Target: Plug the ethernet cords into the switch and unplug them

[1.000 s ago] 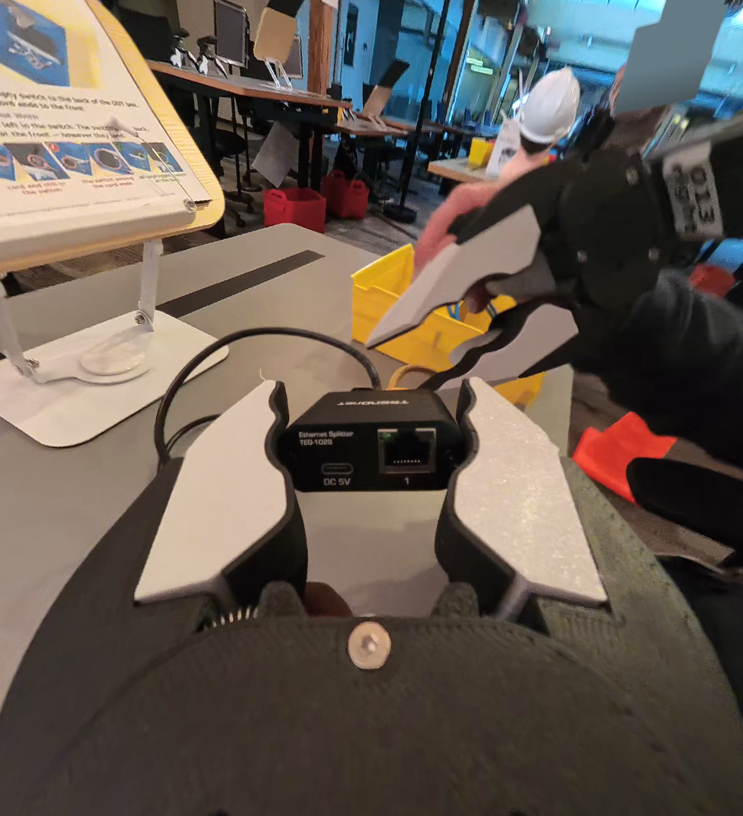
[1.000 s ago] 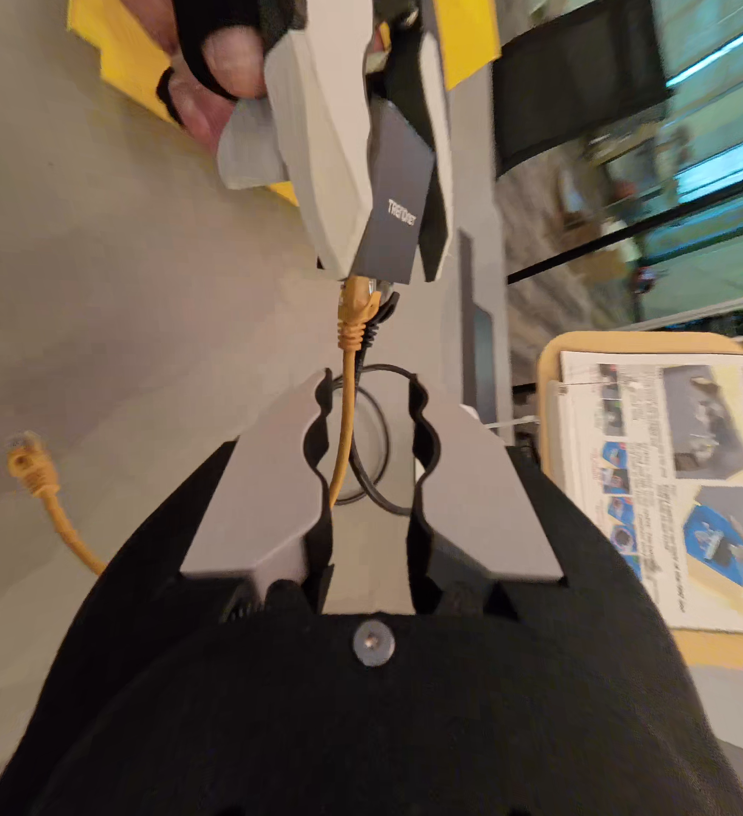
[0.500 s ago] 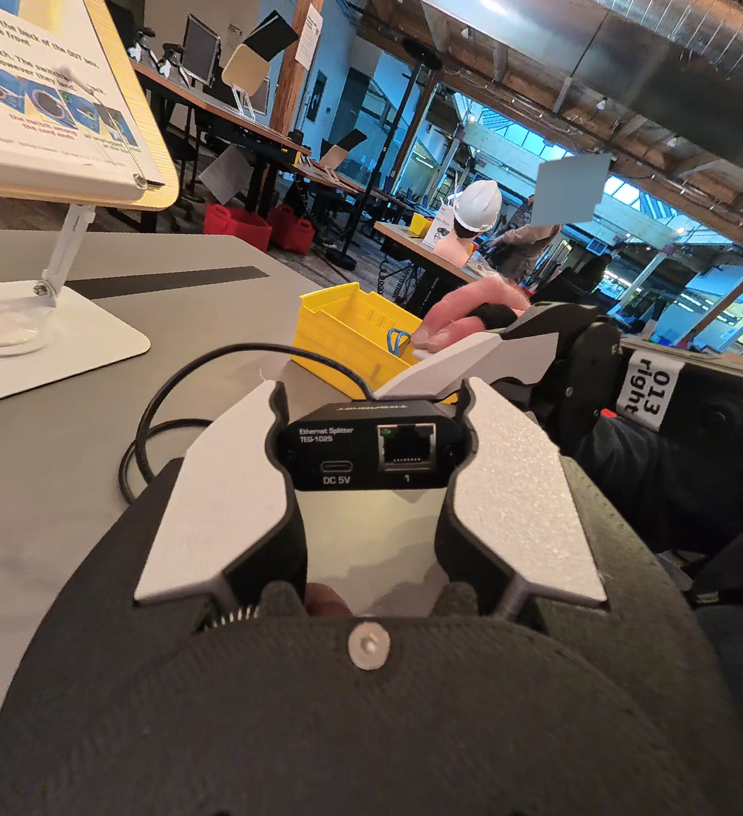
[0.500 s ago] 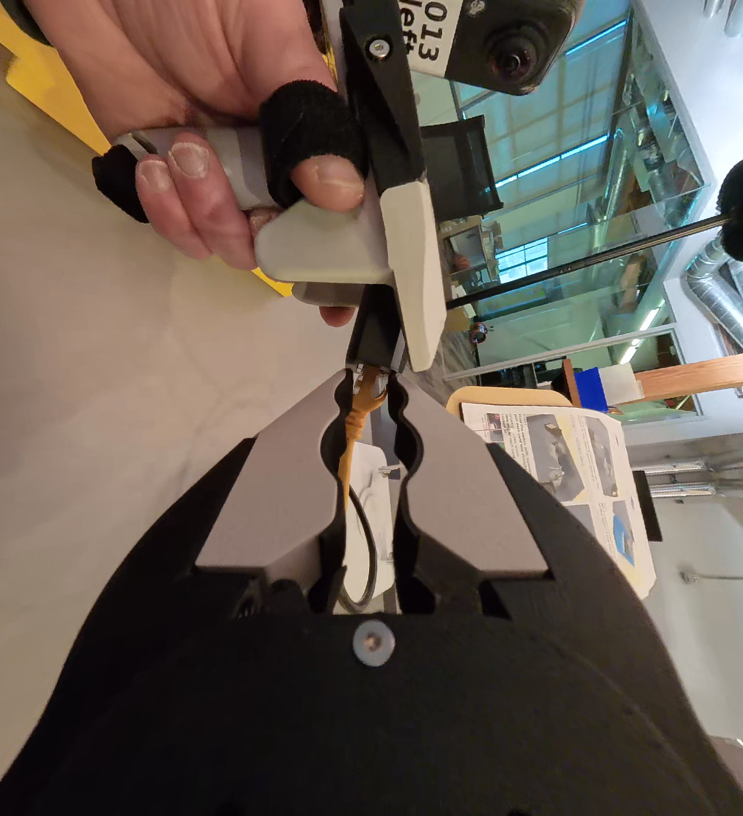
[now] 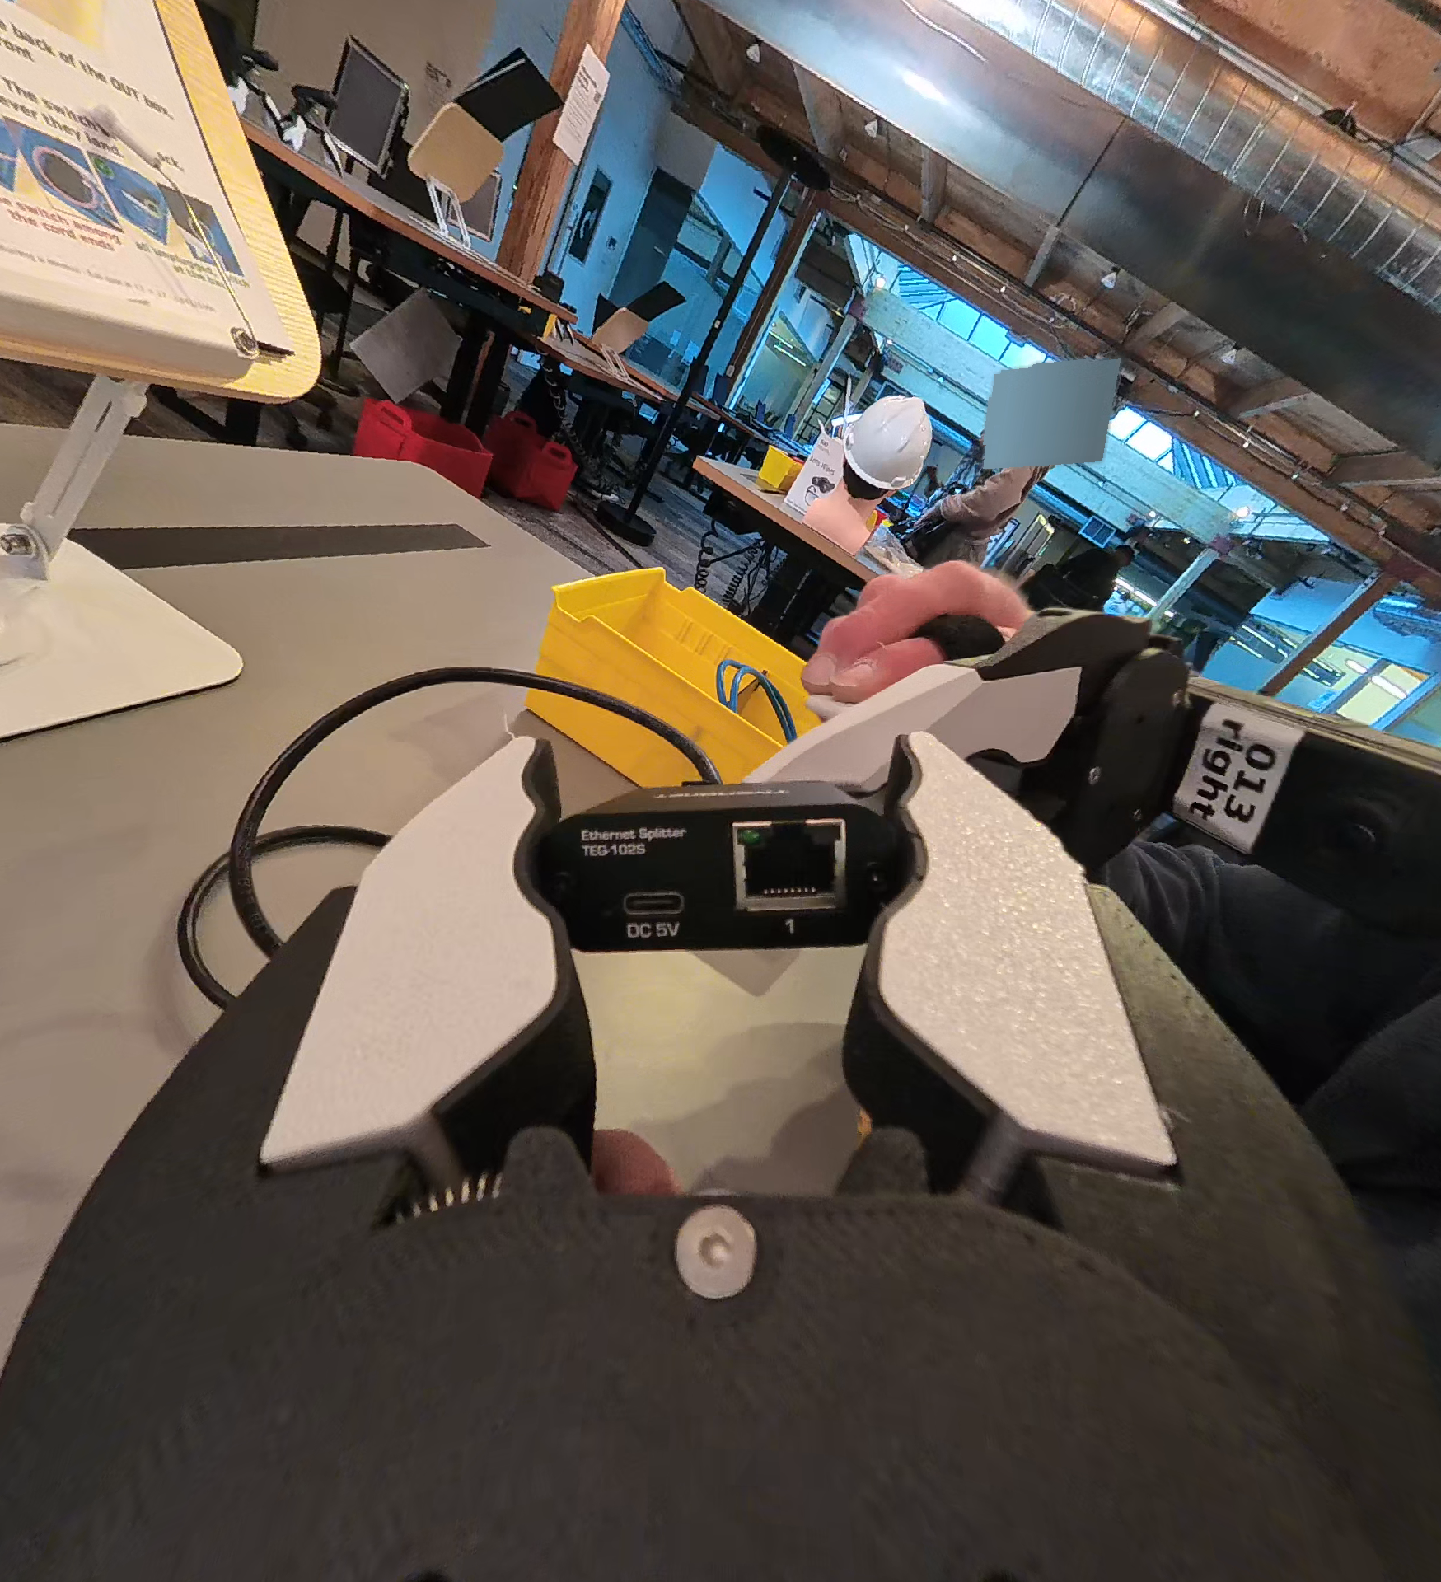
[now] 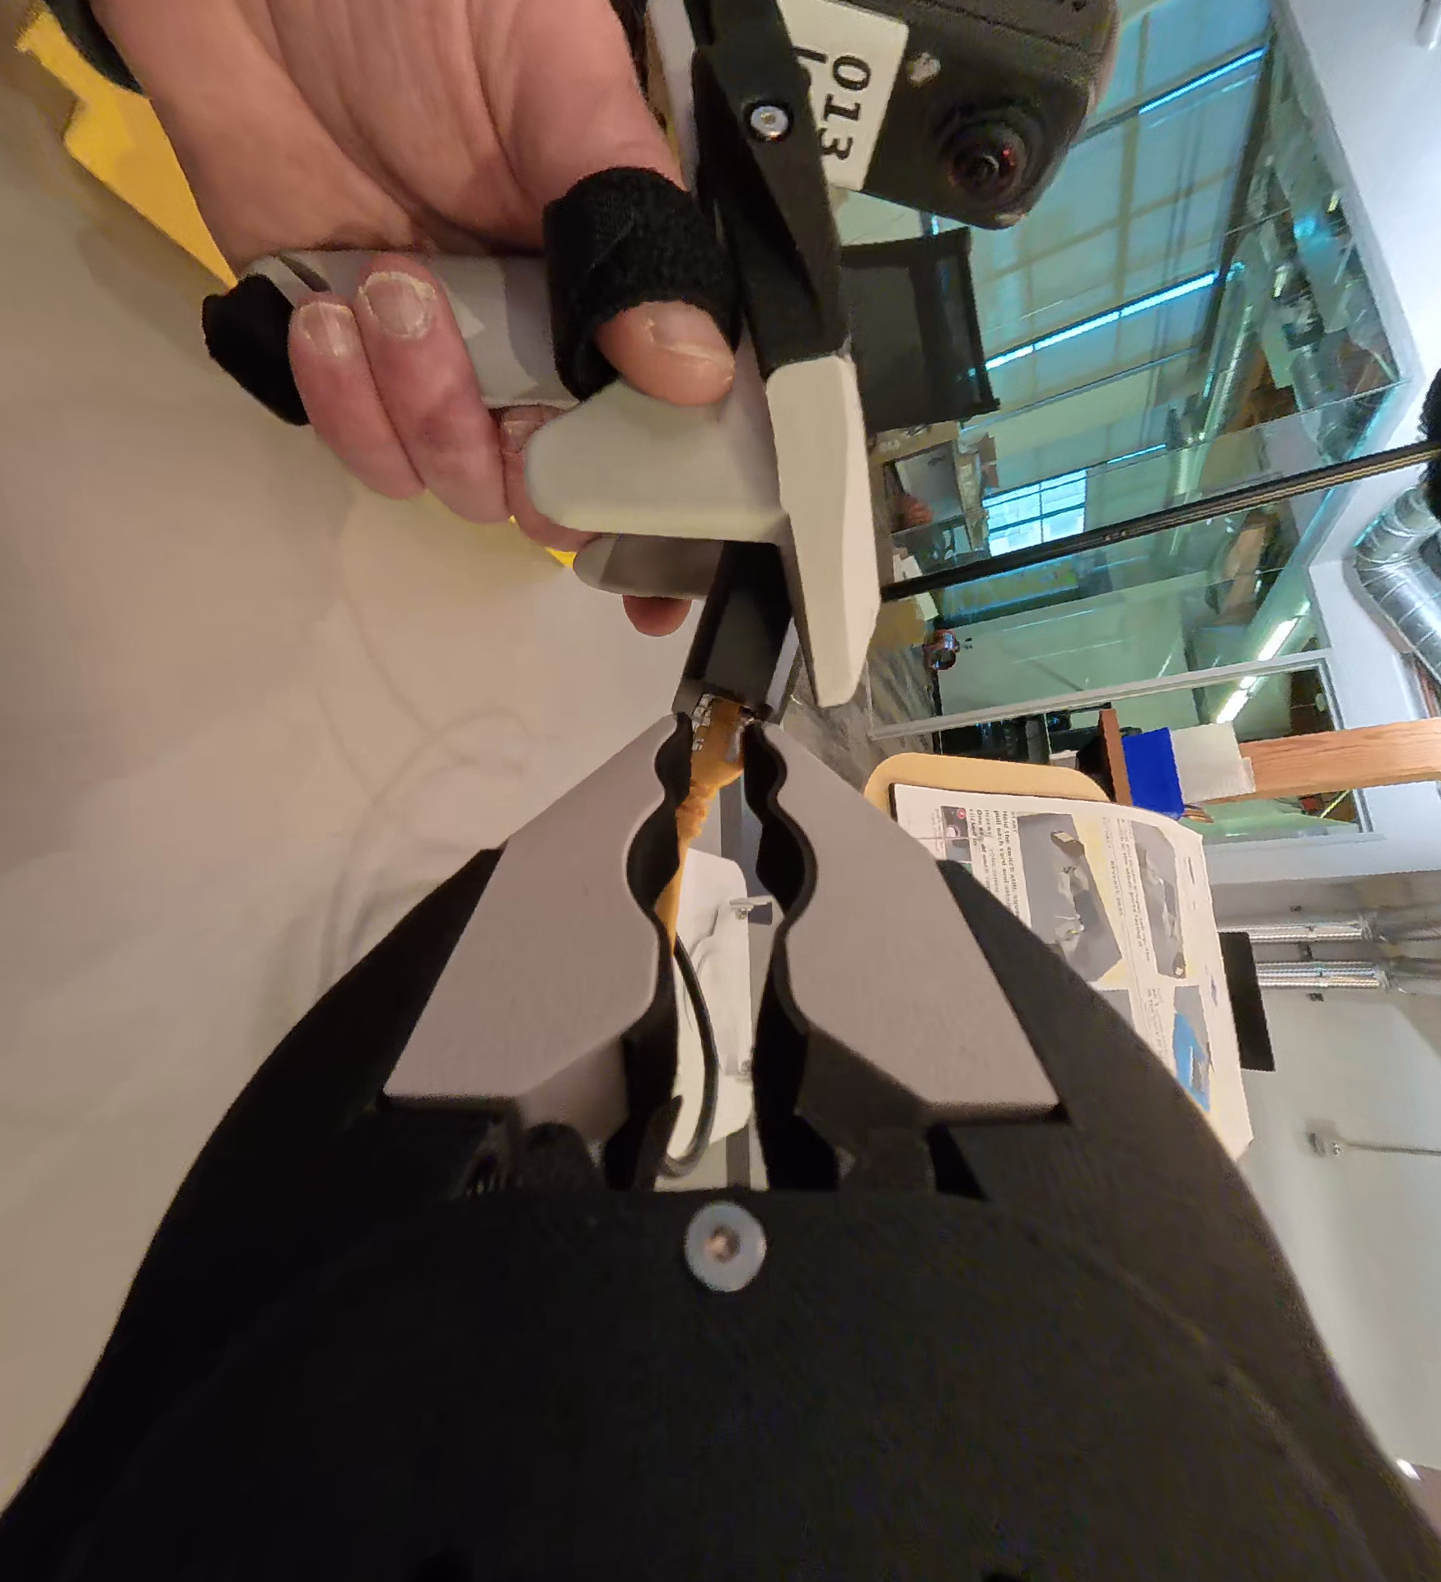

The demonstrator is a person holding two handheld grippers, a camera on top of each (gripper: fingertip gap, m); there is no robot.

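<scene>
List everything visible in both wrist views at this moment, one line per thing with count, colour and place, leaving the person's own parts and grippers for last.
switch: 1, black, clamped between the left gripper's fingers, empty port facing the camera
orange cord: 1, plug at the switch's far end, between the right gripper's fingers
black cable: 1, looping on the table from the switch
yellow bin: 1, on the table behind the switch, blue cord inside
instruction board: 1, white stand, far left
table: 1, grey
left gripper: 1, grey fingers, shut on the switch
right gripper: 1, around the orange plug
hands: 2, left hand, right hand
</scene>
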